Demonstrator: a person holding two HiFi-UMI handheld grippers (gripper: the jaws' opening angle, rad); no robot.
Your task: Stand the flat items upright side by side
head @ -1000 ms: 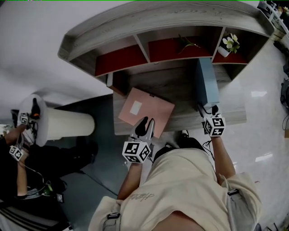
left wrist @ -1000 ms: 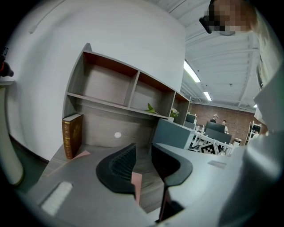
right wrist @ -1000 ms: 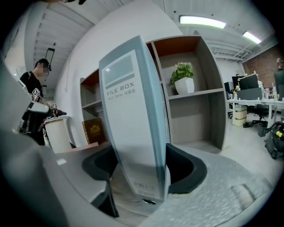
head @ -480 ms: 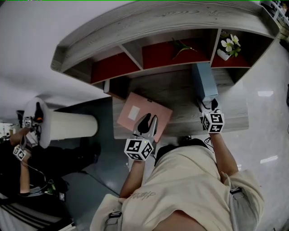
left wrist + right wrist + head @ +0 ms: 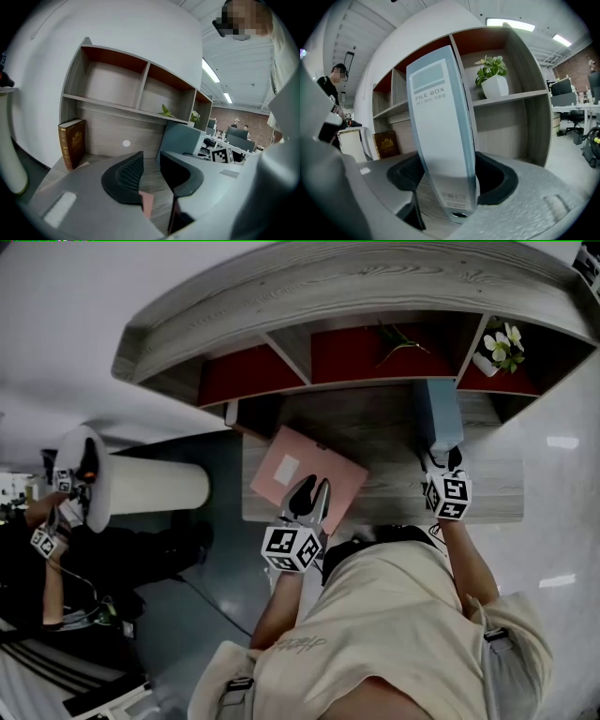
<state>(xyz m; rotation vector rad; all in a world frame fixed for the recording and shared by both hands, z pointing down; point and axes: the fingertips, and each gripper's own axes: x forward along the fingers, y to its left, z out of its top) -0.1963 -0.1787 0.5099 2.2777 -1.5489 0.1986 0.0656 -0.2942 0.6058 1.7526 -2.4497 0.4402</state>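
Note:
A pink flat folder (image 5: pixel 305 474) with a white label lies askew on the grey wooden desk (image 5: pixel 384 432). My left gripper (image 5: pixel 309 495) hovers at its near right edge, jaws partly apart; only a sliver of pink (image 5: pixel 146 204) shows between them, with bare desk beyond. A blue-grey file box (image 5: pixel 441 418) stands upright at the desk's right, under the shelf. My right gripper (image 5: pixel 441 462) is shut on its spine (image 5: pixel 443 140), one pad on each side. A brown book (image 5: pixel 71 143) stands upright at the back left, also visible in the right gripper view (image 5: pixel 386 144).
Above the desk runs a shelf (image 5: pixel 347 296) with red-backed compartments. A potted plant (image 5: pixel 502 343) sits in the right one and a green sprig (image 5: pixel 398 334) in the middle one. A white cylinder (image 5: pixel 150 488) and another person with grippers (image 5: pixel 56 512) are at the left.
The head view has shifted a little. Both grippers keep their places, the left over the pink folder's edge and the right on the file box.

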